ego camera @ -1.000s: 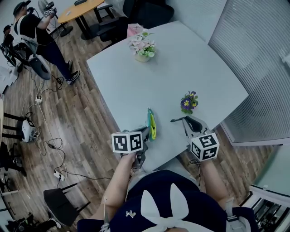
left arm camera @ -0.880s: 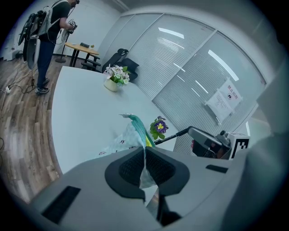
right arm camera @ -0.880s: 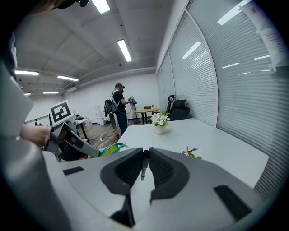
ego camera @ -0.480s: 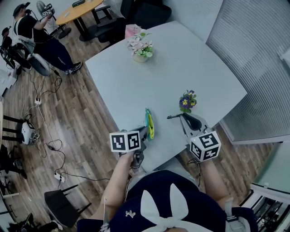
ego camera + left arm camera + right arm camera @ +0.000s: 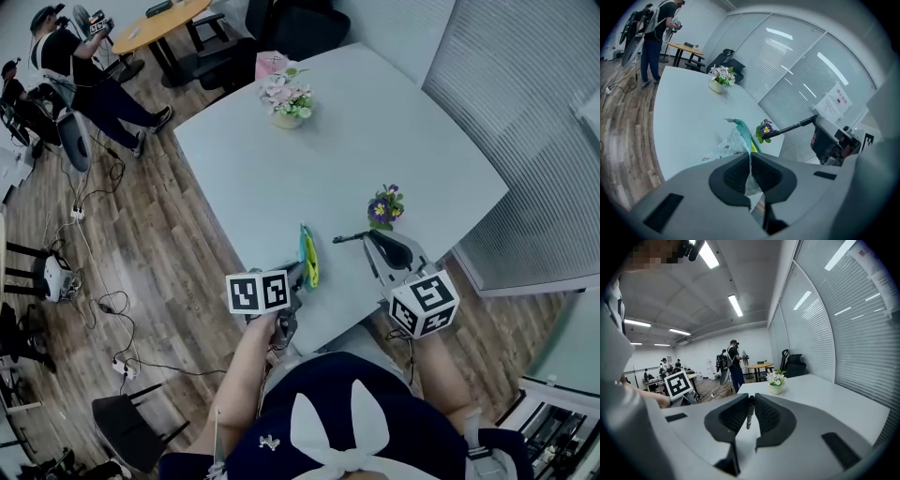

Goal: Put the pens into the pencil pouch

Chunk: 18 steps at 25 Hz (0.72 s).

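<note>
A pale patterned pencil pouch (image 5: 307,255) with a teal zip and yellow inside lies at the table's near edge. My left gripper (image 5: 299,273) is shut on its near end; in the left gripper view the cloth of the pouch (image 5: 733,140) is pinched between the pads of the left gripper (image 5: 750,164). My right gripper (image 5: 374,247) is shut on a black pen (image 5: 349,237) that sticks out sideways towards the pouch, above the table. In the right gripper view the pen (image 5: 750,409) stands between the jaws of the right gripper (image 5: 750,408). From the left gripper view the pen (image 5: 792,127) hangs beside the pouch's open end.
A small pot of purple flowers (image 5: 384,206) stands just beyond the pen. A pot of white and pink flowers (image 5: 286,98) is at the far side of the grey table (image 5: 375,122). People (image 5: 66,56) stand at the far left on the wooden floor, near chairs and cables.
My right gripper has risen with the pen, and the pen's tip has moved a little towards the pouch. The left gripper and pouch have stayed put.
</note>
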Available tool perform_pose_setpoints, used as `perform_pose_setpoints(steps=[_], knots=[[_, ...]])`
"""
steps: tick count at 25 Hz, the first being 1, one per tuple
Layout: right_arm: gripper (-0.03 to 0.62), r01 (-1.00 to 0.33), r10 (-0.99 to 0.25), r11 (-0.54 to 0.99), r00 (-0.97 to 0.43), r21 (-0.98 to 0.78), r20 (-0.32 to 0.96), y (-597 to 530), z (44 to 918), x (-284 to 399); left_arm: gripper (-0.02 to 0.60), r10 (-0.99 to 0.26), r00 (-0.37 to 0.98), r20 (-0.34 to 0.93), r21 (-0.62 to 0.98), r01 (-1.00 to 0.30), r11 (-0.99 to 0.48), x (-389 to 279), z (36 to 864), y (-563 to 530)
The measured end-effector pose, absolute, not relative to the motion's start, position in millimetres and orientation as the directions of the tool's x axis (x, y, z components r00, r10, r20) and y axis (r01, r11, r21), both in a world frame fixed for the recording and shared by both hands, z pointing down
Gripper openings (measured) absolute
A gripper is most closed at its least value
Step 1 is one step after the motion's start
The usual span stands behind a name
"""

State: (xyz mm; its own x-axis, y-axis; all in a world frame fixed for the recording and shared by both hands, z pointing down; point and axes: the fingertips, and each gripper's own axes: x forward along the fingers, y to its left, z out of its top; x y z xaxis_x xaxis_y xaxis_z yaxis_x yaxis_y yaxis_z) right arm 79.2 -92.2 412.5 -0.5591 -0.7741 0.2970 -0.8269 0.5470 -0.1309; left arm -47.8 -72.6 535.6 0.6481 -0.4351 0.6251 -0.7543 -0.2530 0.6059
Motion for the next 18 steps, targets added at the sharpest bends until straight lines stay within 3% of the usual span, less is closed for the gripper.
perform_pose_setpoints(steps=[18], knots=[[0.046,-0.756,-0.719,0.645,-0.650,-0.111,0.246,-79.3,382.2,45.8,0.029,-0.427,0.656,0.622,0.609,-0.748,-0.264,-36.6,533.4,-69.3]])
